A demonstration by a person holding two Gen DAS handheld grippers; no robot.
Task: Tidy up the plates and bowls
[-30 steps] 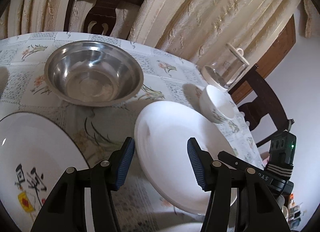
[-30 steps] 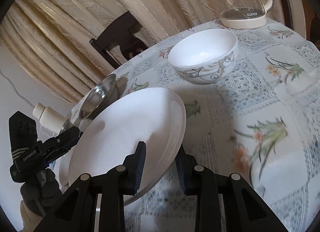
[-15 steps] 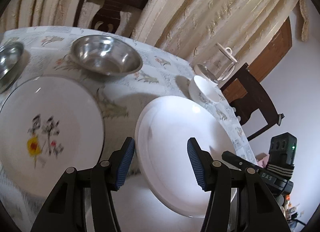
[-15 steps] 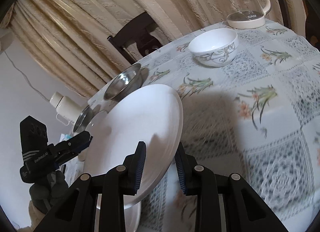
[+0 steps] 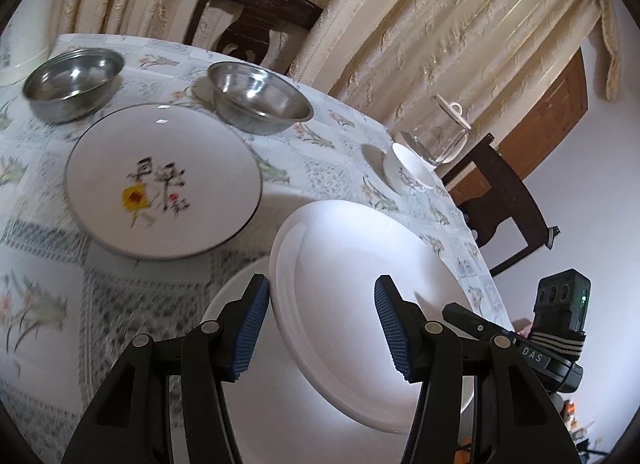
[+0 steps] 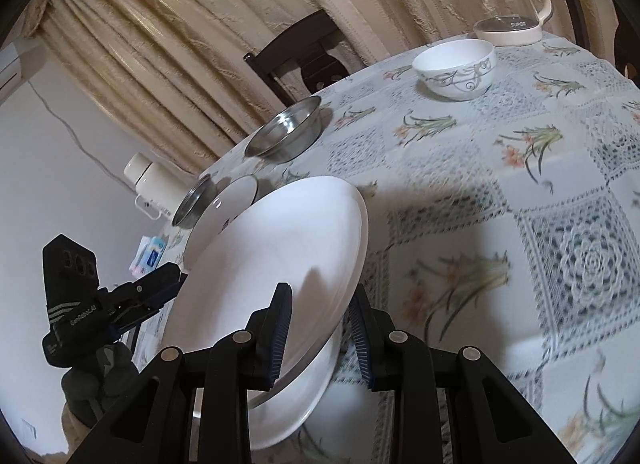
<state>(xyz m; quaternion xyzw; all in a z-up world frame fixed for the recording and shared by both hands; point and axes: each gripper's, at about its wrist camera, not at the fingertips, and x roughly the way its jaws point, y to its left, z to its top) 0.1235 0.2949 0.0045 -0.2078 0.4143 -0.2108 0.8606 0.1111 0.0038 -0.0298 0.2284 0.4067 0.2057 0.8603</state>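
My right gripper [image 6: 320, 336] is shut on the near rim of a plain white plate [image 6: 272, 264], which it holds tilted above the table. Just under it lies a second white plate [image 6: 296, 404]. In the left wrist view the held plate [image 5: 360, 304] shows between the fingers of my open left gripper [image 5: 320, 328], with the lower plate [image 5: 236, 300] partly hidden beneath it. A decorated plate [image 5: 160, 180], two steel bowls [image 5: 72, 80] [image 5: 260, 102] and a white patterned bowl [image 5: 408, 172] rest on the tablecloth. The left gripper [image 6: 160, 288] sits at the held plate's left edge.
A glass kettle [image 6: 508, 4] stands behind the patterned bowl [image 6: 456, 68] at the table's far side. A white bottle [image 6: 152, 180] stands off the table's left end. Dark wooden chairs [image 5: 256, 20] and curtains ring the table. The flowered cloth [image 6: 520, 204] to the right is bare.
Both grippers have drawn back and risen with the white plate. The table looks farther off, the decorated plate and a second steel bowl have come into view, and another white plate shows underneath.
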